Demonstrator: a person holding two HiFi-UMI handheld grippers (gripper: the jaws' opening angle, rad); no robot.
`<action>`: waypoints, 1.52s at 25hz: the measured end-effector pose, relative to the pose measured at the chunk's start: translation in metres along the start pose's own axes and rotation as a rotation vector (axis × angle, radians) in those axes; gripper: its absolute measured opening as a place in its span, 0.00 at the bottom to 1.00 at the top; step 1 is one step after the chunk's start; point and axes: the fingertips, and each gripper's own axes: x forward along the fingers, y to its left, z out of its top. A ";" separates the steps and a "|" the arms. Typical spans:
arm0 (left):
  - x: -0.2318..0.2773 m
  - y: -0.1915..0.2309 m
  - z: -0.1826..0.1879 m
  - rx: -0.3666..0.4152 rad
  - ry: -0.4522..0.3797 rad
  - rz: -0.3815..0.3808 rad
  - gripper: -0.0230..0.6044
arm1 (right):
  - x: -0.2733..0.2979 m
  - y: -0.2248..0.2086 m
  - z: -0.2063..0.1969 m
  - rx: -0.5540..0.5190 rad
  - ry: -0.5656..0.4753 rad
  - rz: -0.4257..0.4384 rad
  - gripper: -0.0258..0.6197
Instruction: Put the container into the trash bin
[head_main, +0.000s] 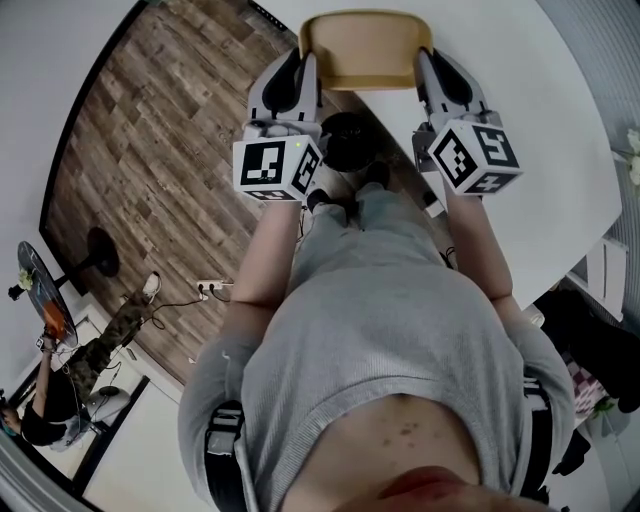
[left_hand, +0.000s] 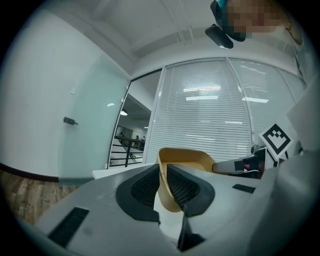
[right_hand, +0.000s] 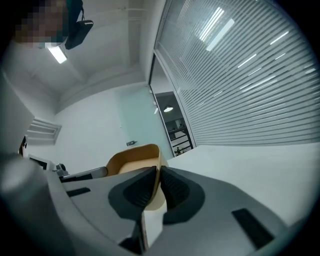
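Head view looks down; gripper views level, sharing container (head_main: 365, 48).

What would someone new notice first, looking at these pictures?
First, the tan container at the top centre of the head view, pinched on its two side walls by the left gripper and the right gripper. Next come the black-and-white marker cubes just below it, with the wooden floor to the left and a white table to the right.
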 end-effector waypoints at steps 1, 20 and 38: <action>-0.003 0.003 0.000 0.000 0.001 -0.001 0.12 | 0.000 0.004 -0.001 0.000 0.001 -0.002 0.17; -0.060 0.042 -0.017 -0.007 0.045 -0.013 0.12 | -0.005 0.064 -0.042 0.023 0.035 -0.026 0.17; -0.094 0.065 -0.058 -0.055 0.108 -0.006 0.12 | -0.006 0.088 -0.092 0.054 0.099 -0.048 0.17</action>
